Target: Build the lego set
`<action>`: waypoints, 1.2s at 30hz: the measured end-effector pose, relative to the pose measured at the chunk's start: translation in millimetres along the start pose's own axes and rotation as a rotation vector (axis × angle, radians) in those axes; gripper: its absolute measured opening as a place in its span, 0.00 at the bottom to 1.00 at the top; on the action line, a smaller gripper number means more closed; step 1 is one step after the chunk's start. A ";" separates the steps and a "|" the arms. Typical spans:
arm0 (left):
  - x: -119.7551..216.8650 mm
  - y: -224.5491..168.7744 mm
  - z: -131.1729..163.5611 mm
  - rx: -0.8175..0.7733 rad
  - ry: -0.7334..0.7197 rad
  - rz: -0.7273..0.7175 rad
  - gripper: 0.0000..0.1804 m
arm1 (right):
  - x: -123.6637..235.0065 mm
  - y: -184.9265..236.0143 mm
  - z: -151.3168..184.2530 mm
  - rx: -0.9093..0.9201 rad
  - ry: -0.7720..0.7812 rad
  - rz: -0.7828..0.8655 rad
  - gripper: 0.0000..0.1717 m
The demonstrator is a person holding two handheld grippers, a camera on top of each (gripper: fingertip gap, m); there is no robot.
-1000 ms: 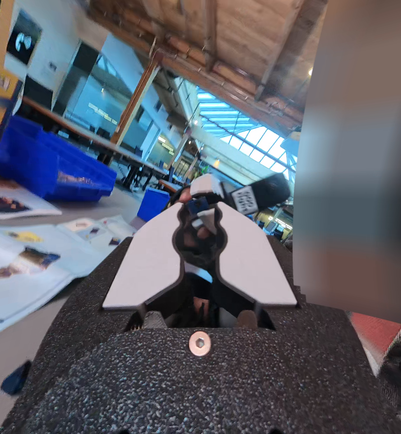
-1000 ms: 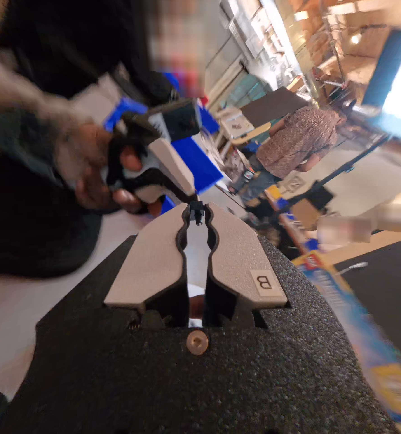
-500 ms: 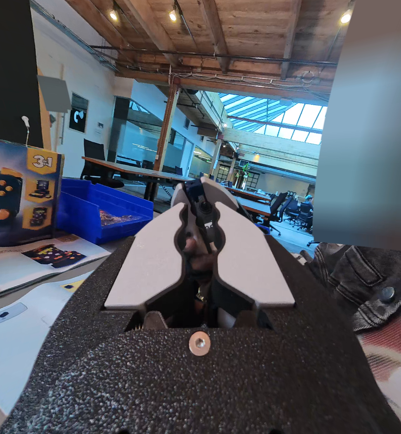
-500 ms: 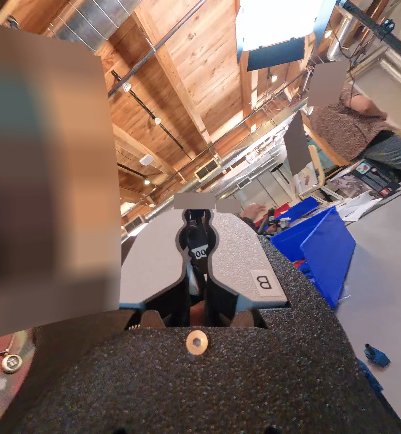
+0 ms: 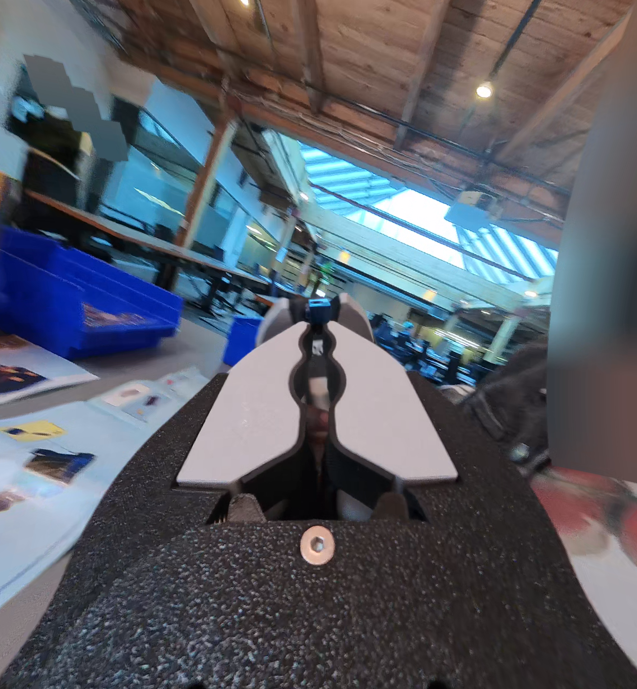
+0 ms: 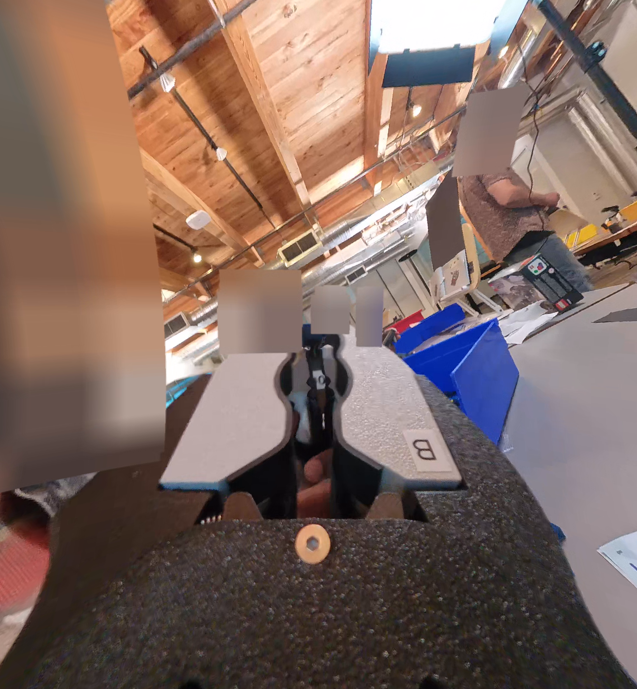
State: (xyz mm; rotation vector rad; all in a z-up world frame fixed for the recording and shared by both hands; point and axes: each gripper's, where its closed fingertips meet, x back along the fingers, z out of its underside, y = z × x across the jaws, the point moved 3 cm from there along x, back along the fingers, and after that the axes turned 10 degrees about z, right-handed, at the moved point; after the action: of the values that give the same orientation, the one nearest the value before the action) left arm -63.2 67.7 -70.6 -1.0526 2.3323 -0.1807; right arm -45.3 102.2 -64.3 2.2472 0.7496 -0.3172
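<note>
Left tongs (image 5: 318, 323) narrowed since earlier frame, now pinching stem of small dark-blue plastic brick piece (image 5: 317, 308) at tips. Right tongs (image 6: 318, 350) face them, tips flanking same piece; contact cannot tell. Piece between both, above grey table (image 6: 578, 373).

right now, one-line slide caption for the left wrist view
Left gripper, grey fingers nearly together, meets a small blue block at its tips; blue plastic bin at left.

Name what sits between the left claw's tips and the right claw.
A small blue piece, flanked by the right claw's fingers; left wrist view shows it.
</note>
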 end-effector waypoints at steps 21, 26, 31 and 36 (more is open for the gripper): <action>25.4 19.9 12.1 0.008 0.417 0.070 0.02 | 17.3 -4.7 -2.2 0.485 0.594 0.040 0.15; 30.4 22.6 14.9 0.051 0.407 0.107 0.02 | 19.3 -12.7 -1.3 0.466 0.613 0.057 0.13; 32.1 17.1 28.7 0.131 0.438 0.207 0.02 | 12.5 -10.5 11.7 0.381 0.702 0.008 0.14; 32.1 11.5 34.9 0.132 0.501 0.249 0.02 | 14.2 -14.2 28.0 0.265 0.847 -0.016 0.19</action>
State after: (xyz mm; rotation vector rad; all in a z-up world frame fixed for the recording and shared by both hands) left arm -68.5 56.0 -117.7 -0.6982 2.8235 -0.5459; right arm -42.4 96.1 -98.1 2.6186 1.1971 0.6111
